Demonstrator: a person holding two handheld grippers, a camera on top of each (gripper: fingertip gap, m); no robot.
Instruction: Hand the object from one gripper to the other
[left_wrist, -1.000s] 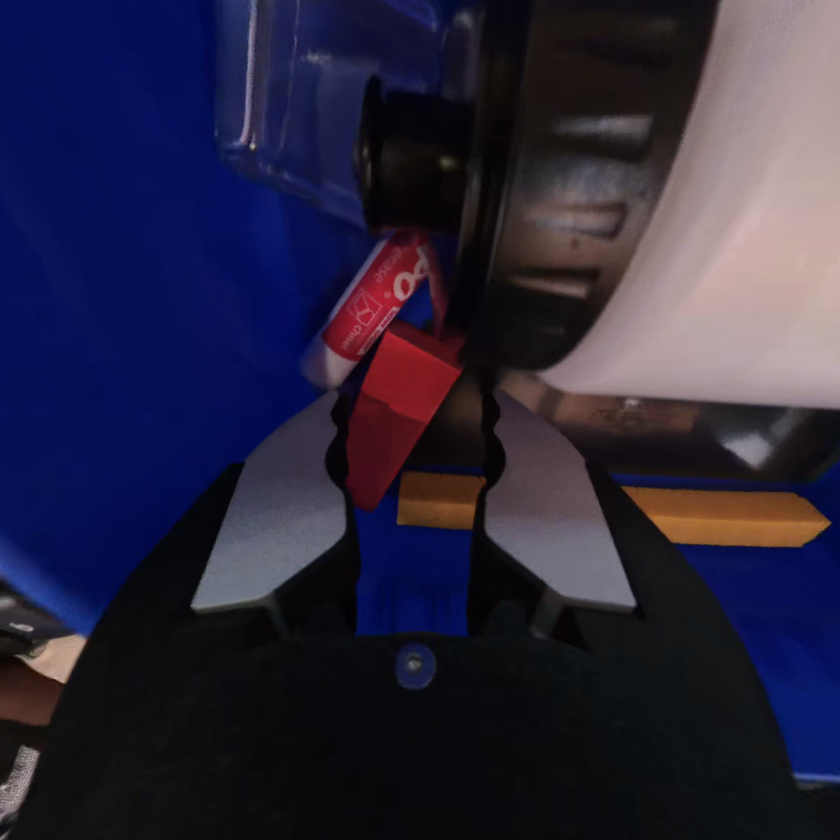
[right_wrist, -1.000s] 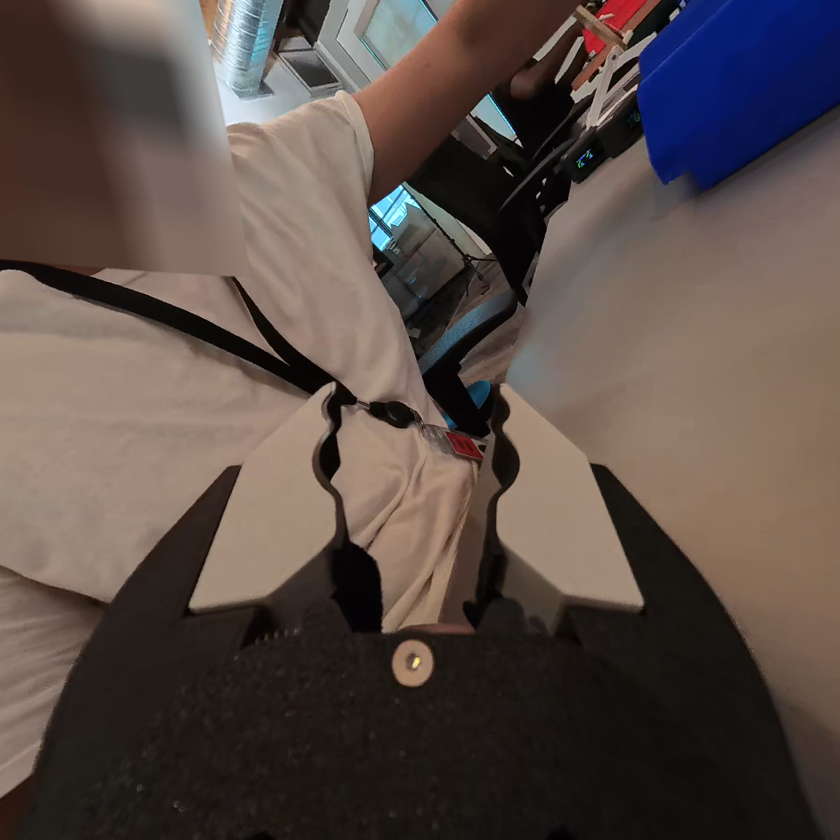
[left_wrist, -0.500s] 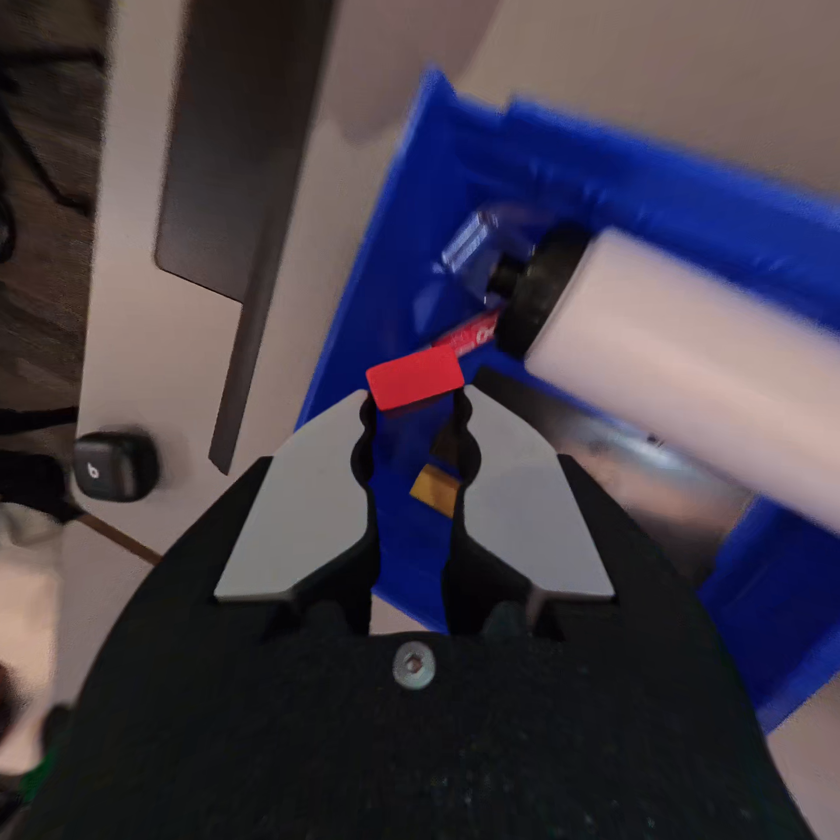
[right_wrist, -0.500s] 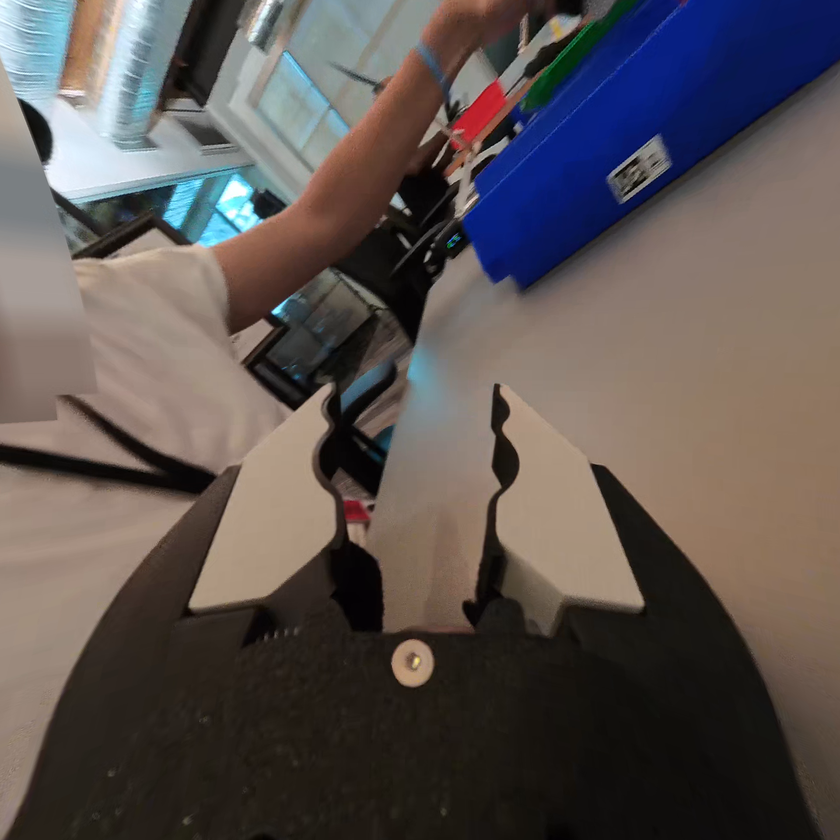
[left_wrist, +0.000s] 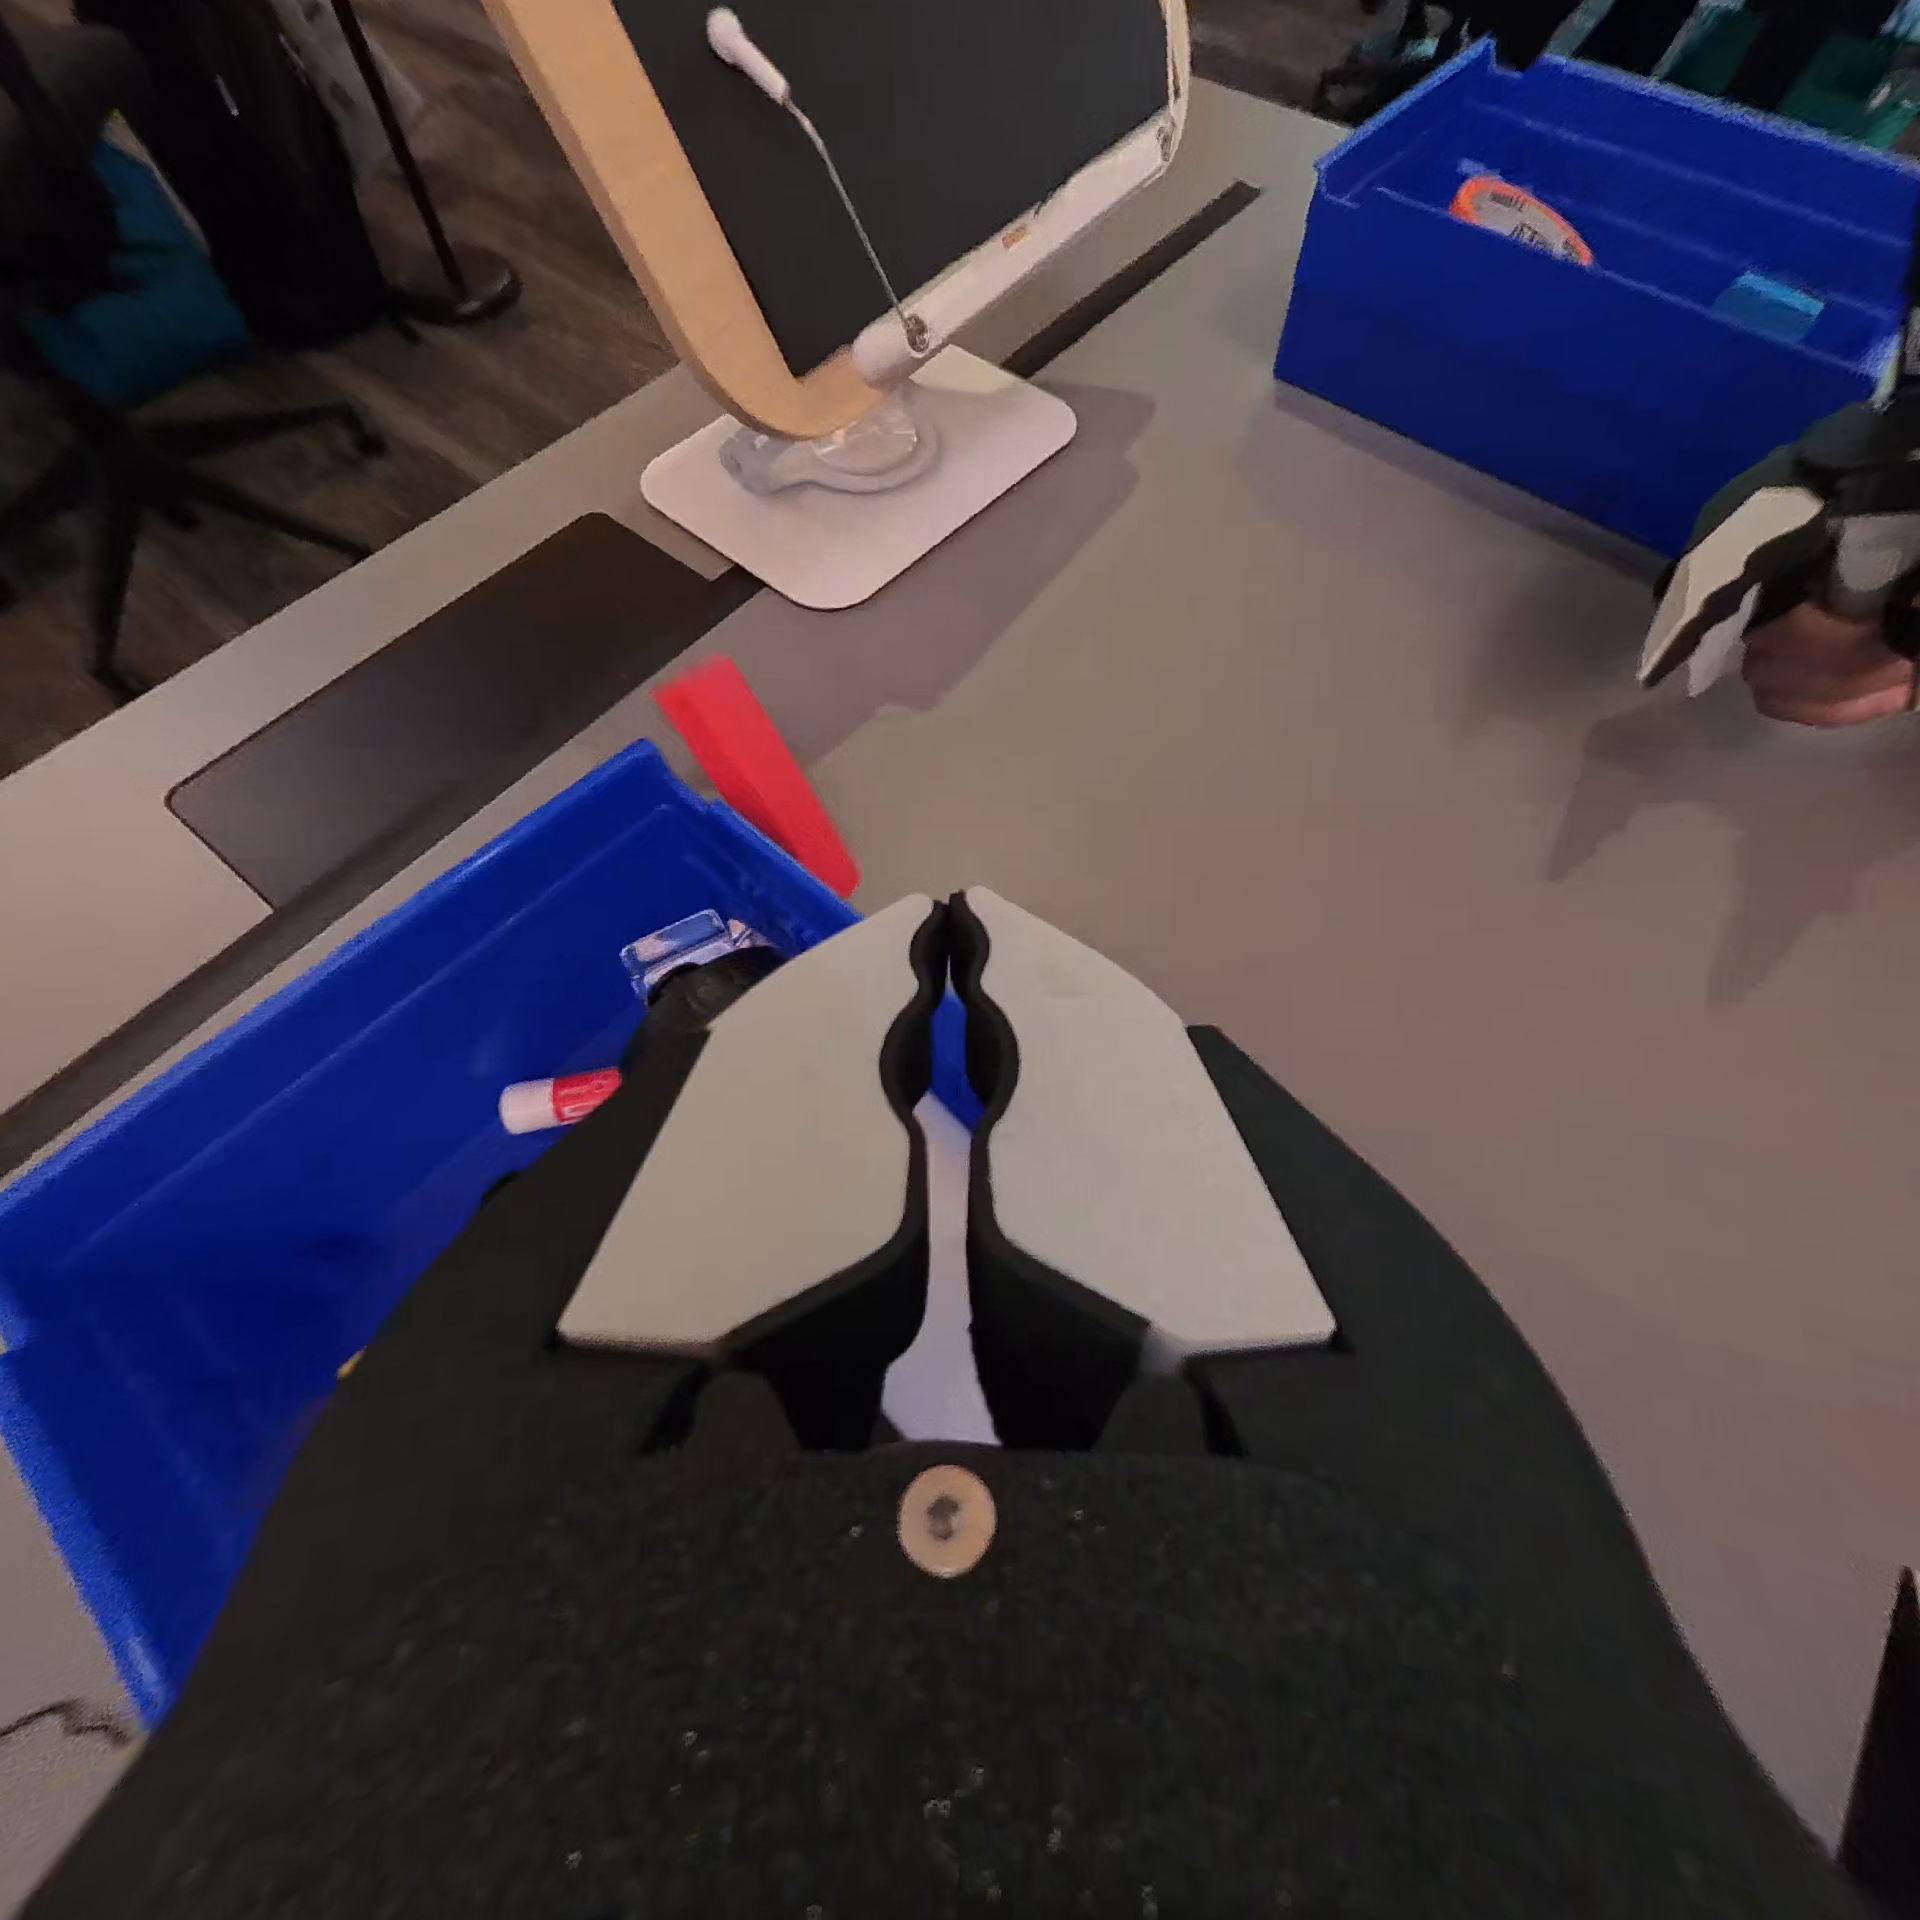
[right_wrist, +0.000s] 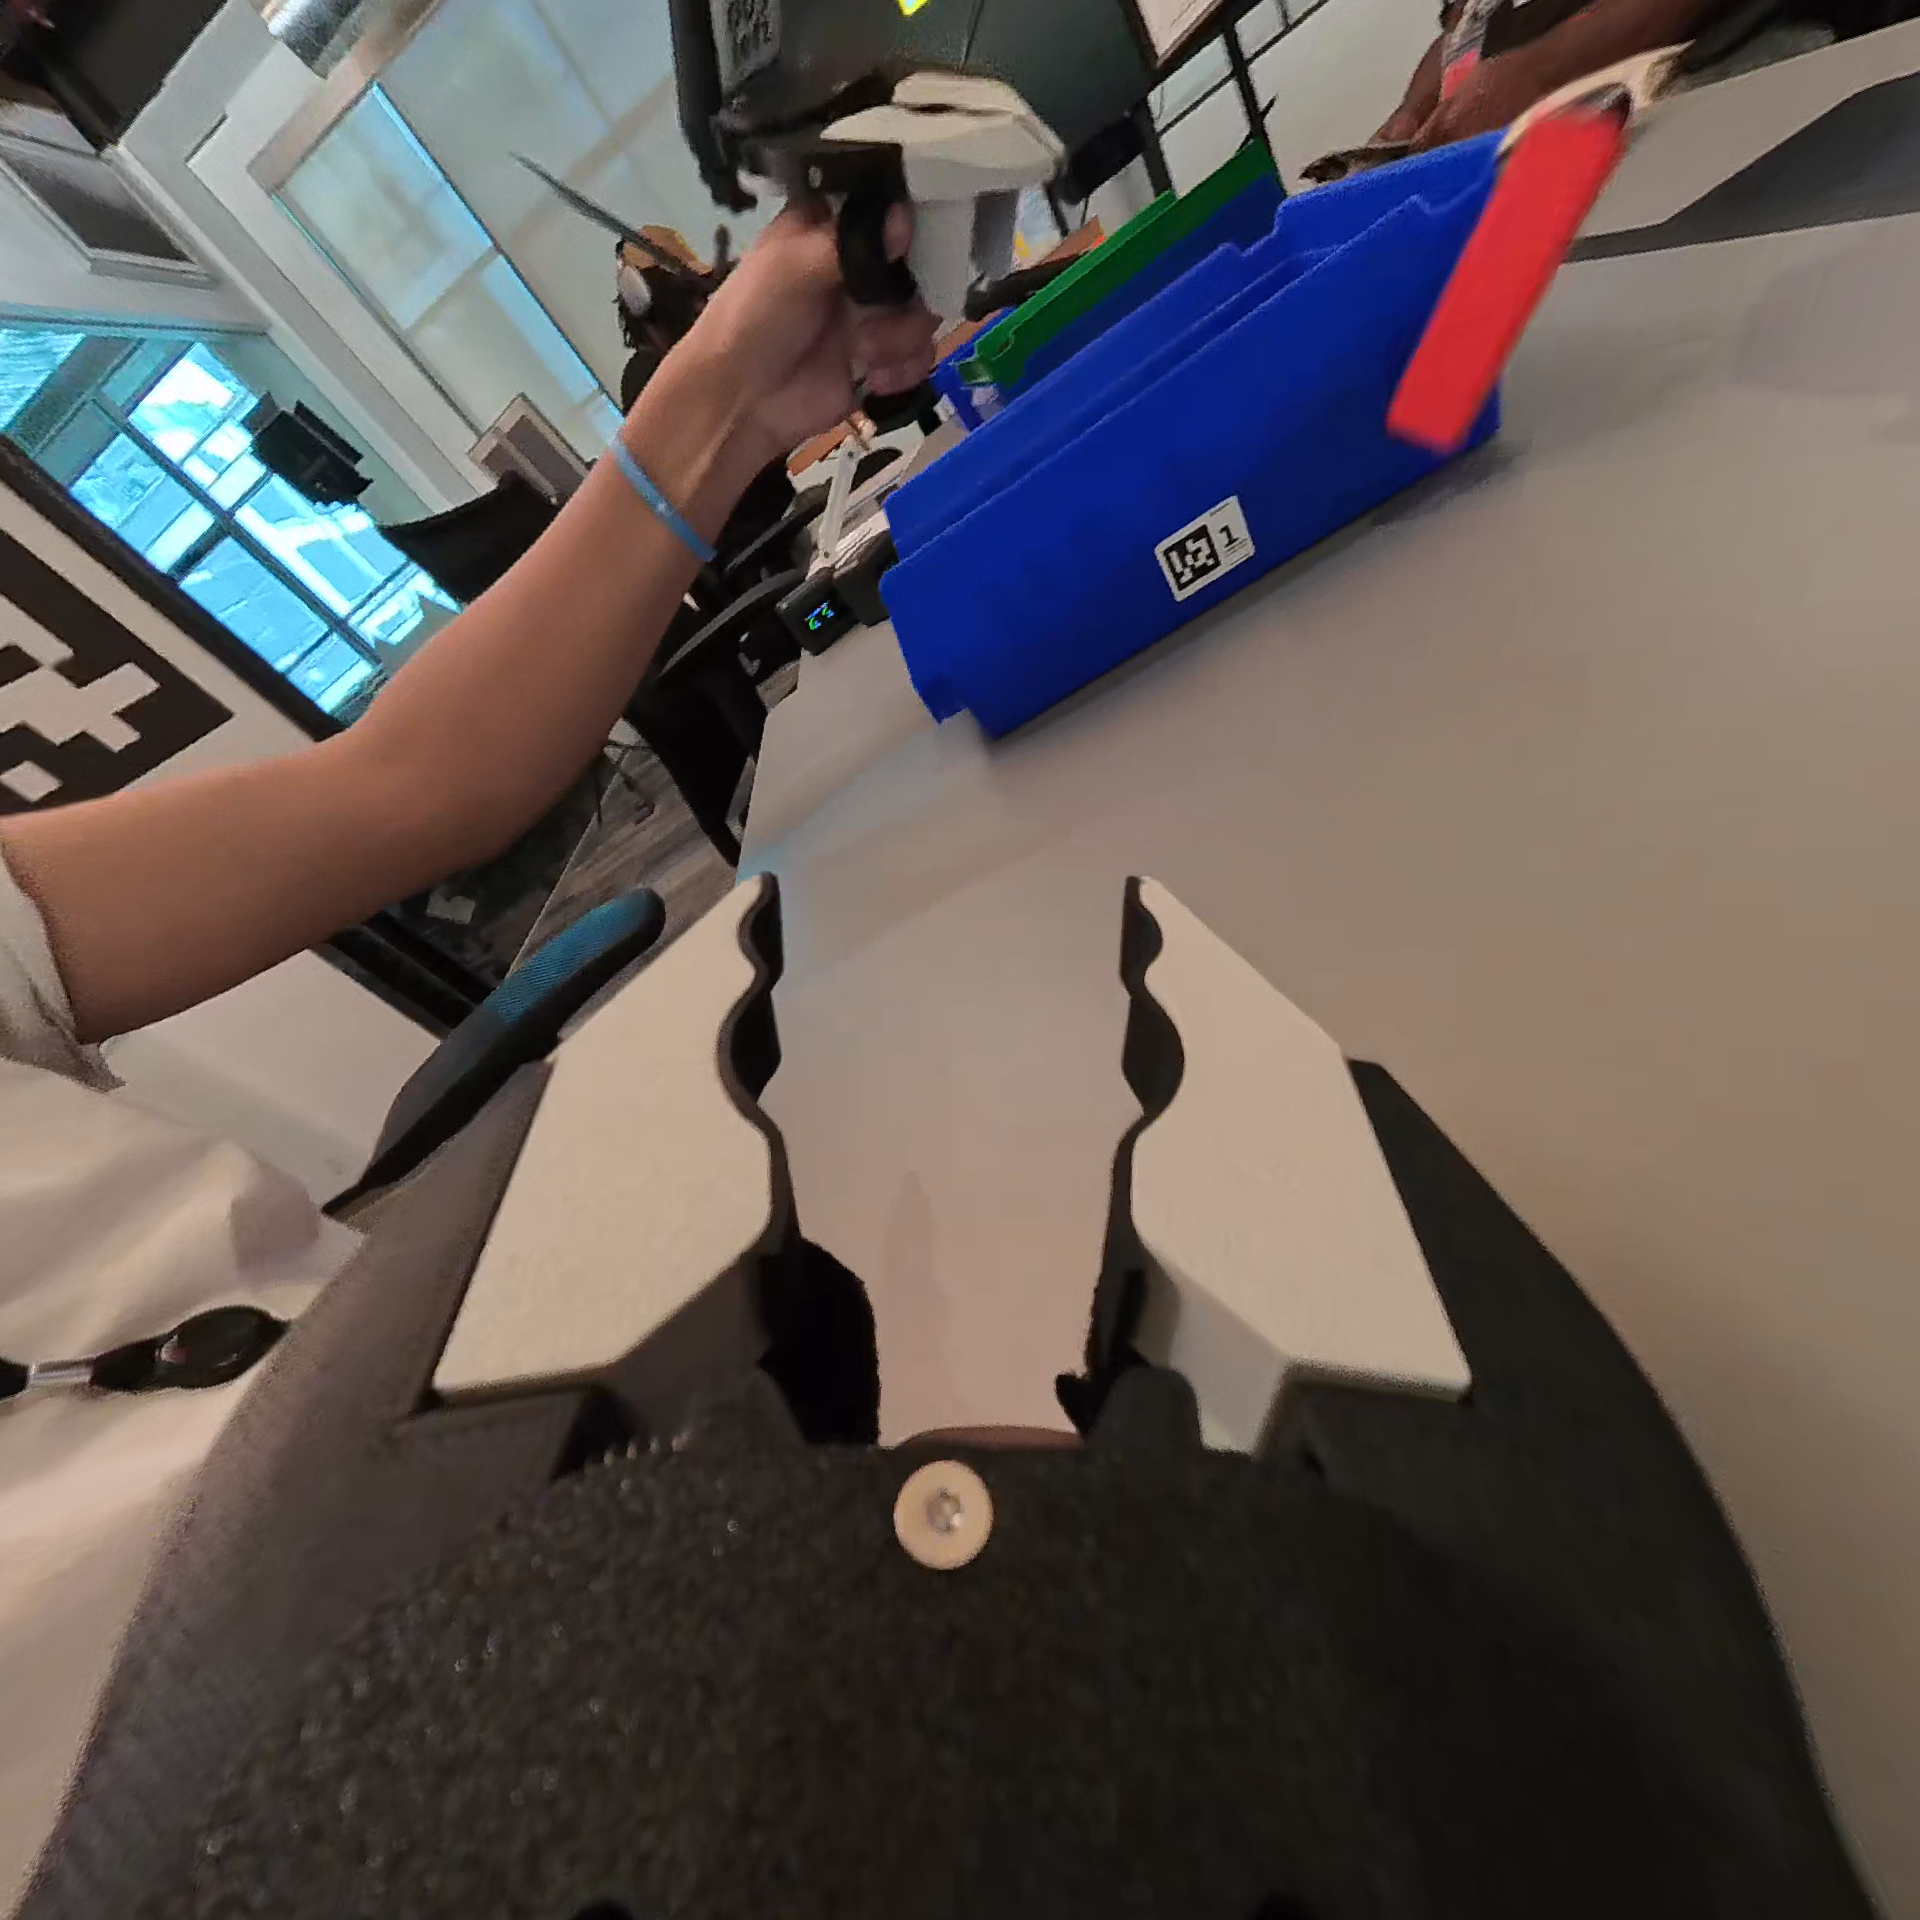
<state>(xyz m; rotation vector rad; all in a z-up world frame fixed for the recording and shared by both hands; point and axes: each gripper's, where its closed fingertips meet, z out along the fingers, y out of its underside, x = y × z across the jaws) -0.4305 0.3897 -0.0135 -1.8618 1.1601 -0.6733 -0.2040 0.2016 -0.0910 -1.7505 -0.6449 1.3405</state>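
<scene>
Where the red wedge (left_wrist: 753, 774) is: L cam, 11 o'clock just past the L claw's tips, blurred, thin end twd the tips, over the far corner of the near blue bin (left_wrist: 312, 1091). Not betw the fingers. R cam has it at 1 o'clock, tilted, lower end over the bin's corner. Can't tell if it leans on the bin or is in the air.
L gripper (left_wrist: 948, 914): pinched shut, tips meet, nothing in the bite. Only a thin slit lower down.
R gripper (right_wrist: 951, 888): wide open, empty, low over the grey table (left_wrist: 1351, 935). In the L cam it sits at 3 o'clock, well apart from the L claw, w/ a hand (left_wrist: 1829, 644) on the grip.
Near bin contents: red-and-white marker (left_wrist: 556, 1101) at 9 o'clock of the L claw. Clear plastic piece (left_wrist: 675, 945) at 10 o'clock. A dark item beside it, partly hidden by the claw.
Far blue bin (left_wrist: 1507, 343): 1 o'clock in the L cam, near the table's far edge. Orange-rimmed item (left_wrist: 1517, 218) inside, too small to ID.
Monitor stand (left_wrist: 862, 468): 12 o'clock, pale flat base on the table, tan arm rising from it.
L hand (right_wrist: 800, 322): R cam, 11 o'clock, raised above the bin, gripping the L claw's handle, blue wristband (right_wrist: 660, 509) on the forearm.
</scene>
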